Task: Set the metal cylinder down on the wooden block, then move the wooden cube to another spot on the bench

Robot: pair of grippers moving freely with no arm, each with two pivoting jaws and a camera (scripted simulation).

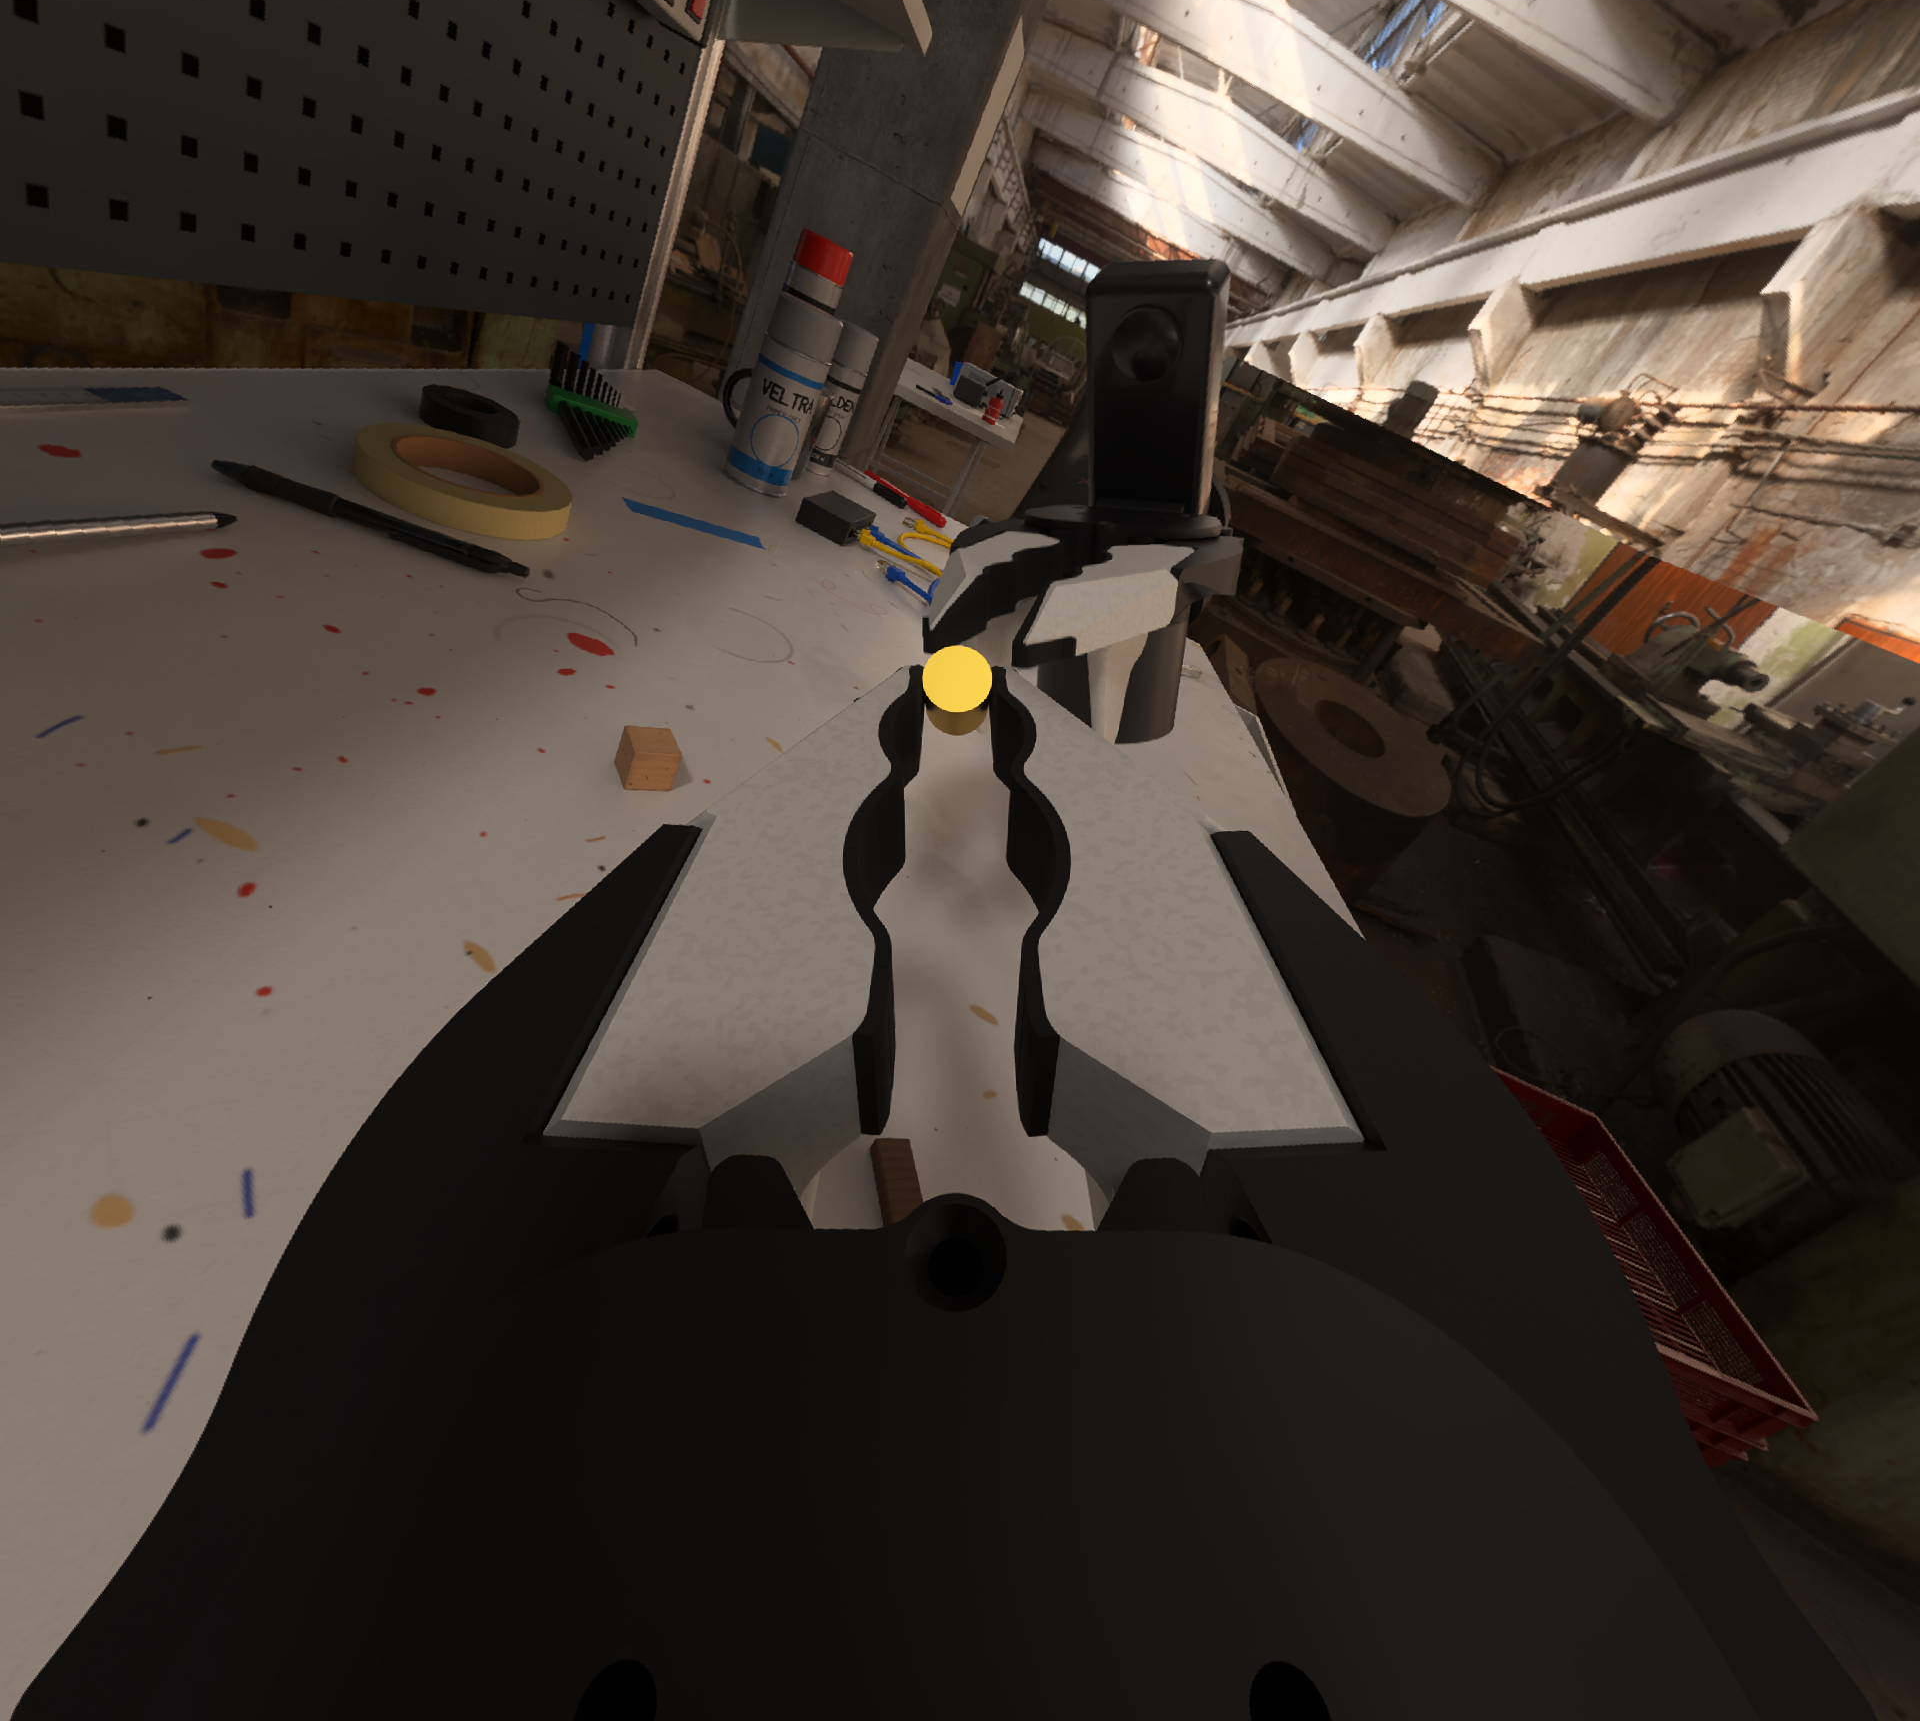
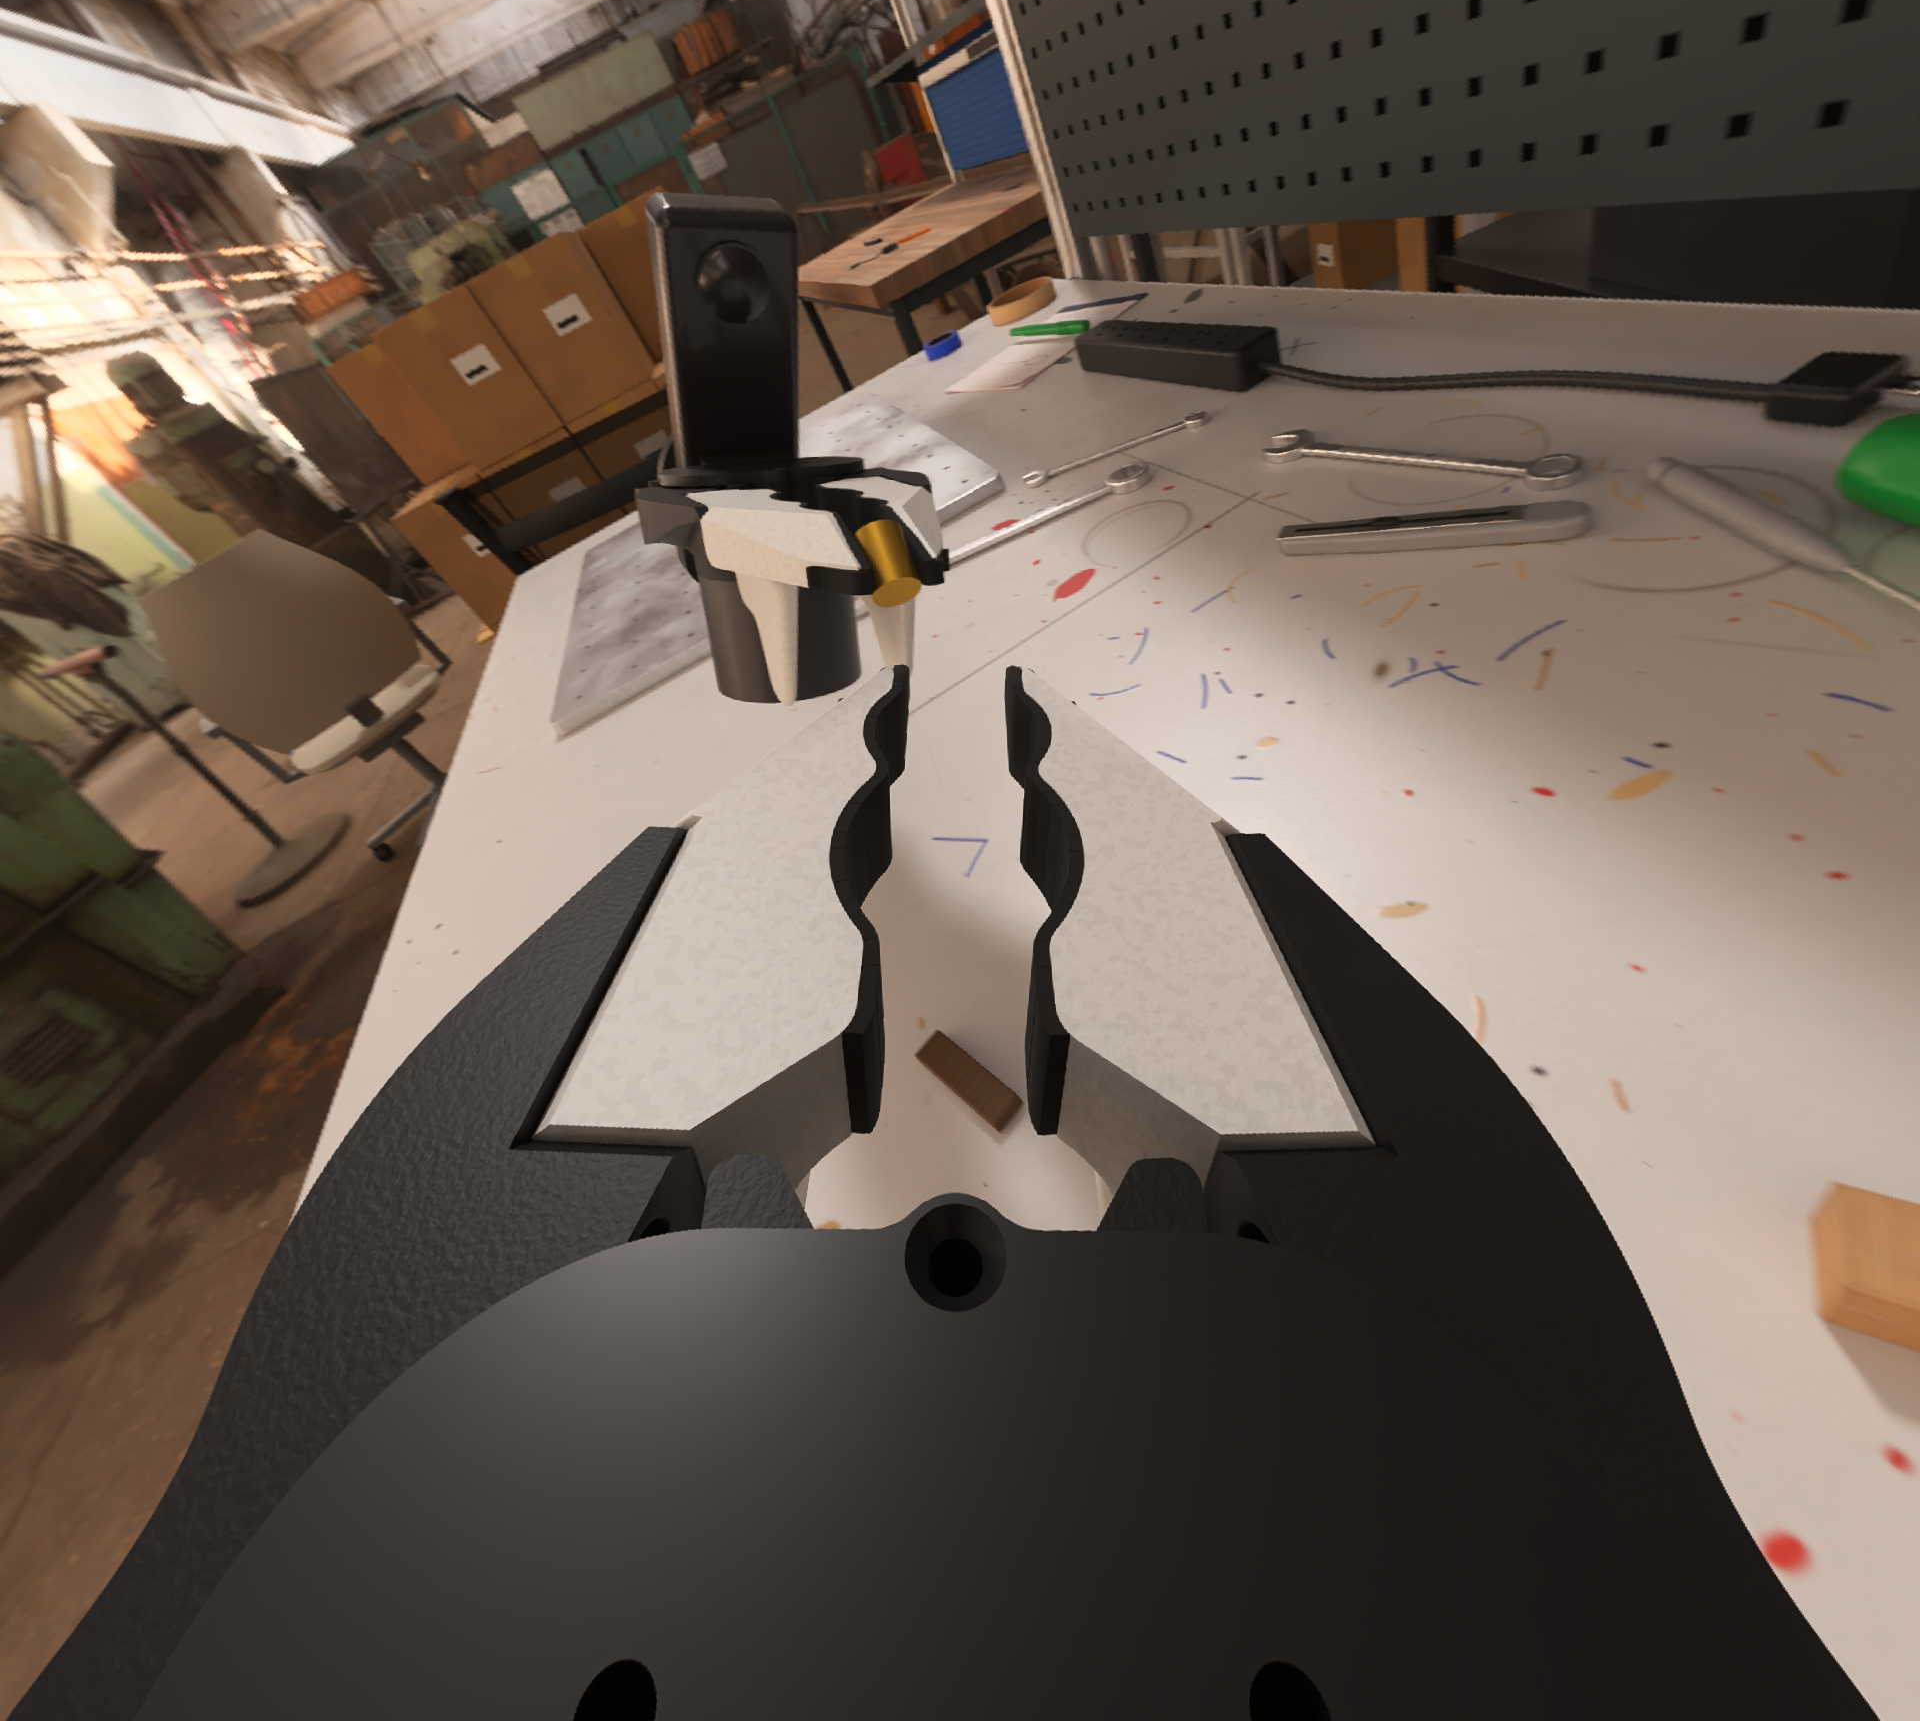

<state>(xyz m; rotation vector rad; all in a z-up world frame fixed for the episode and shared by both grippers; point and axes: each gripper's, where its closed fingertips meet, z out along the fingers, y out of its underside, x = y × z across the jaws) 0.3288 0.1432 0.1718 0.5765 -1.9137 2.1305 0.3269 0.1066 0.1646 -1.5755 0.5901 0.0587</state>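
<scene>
My left gripper [image 1: 956, 697] is shut on the metal cylinder [image 1: 956, 679], a short brass-yellow piece held at the fingertips above the white bench [image 1: 312, 788]. The wooden block [image 1: 896, 1178], dark brown and flat, lies on the bench under the base of my left fingers. The light wooden cube [image 1: 646, 757] sits to the left. In the right wrist view my right gripper [image 2: 956, 684] is open and empty, hovering over the wooden block [image 2: 968, 1079]. The left gripper [image 2: 883, 554] holds the cylinder [image 2: 888, 565] ahead of it. The cube [image 2: 1870, 1276] is at the lower right.
A tape roll [image 1: 462, 482], pen [image 1: 369, 518], hex keys [image 1: 592, 414] and spray cans [image 1: 790, 393] sit at the back. Wrenches [image 2: 1423, 461], a power strip [image 2: 1174, 352] and a grey plate [image 2: 634, 622] lie farther off. My right gripper [image 1: 997, 601] faces the left one closely. The bench edge runs nearby.
</scene>
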